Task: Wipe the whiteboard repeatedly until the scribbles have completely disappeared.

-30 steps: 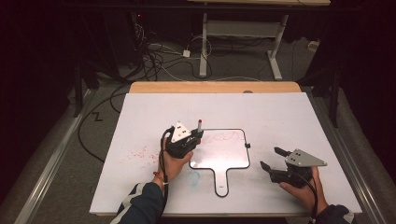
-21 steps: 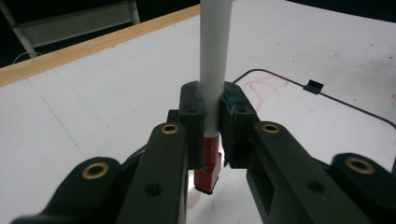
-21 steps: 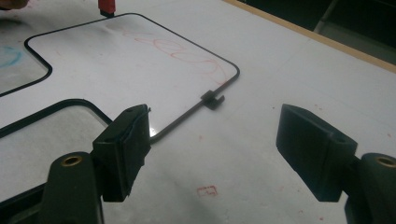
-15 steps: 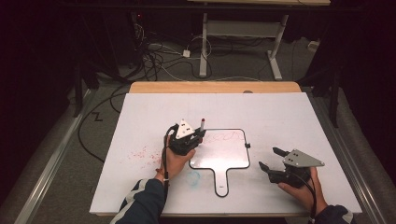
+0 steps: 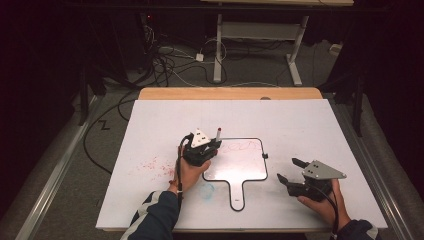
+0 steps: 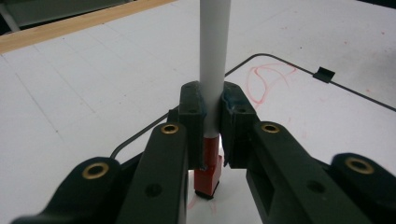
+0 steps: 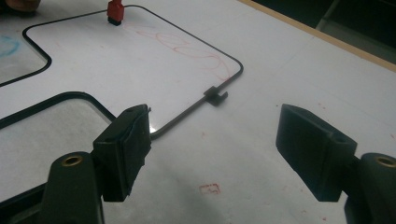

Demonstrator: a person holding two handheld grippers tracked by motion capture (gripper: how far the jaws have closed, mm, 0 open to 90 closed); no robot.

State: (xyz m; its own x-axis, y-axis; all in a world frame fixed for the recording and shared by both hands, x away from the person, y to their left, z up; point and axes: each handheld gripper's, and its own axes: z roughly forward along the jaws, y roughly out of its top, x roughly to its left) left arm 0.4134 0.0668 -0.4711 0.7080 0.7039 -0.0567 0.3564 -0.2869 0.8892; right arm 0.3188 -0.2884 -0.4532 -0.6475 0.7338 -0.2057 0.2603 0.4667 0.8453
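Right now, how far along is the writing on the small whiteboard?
Done: red loops run along the top edge of the small whiteboard. In hand: the left tongs are shut on an upright white marker, its red end down at the board's top left corner. Left: most of the board looks blank. The right tongs are open, holding nothing, to the right of the board.
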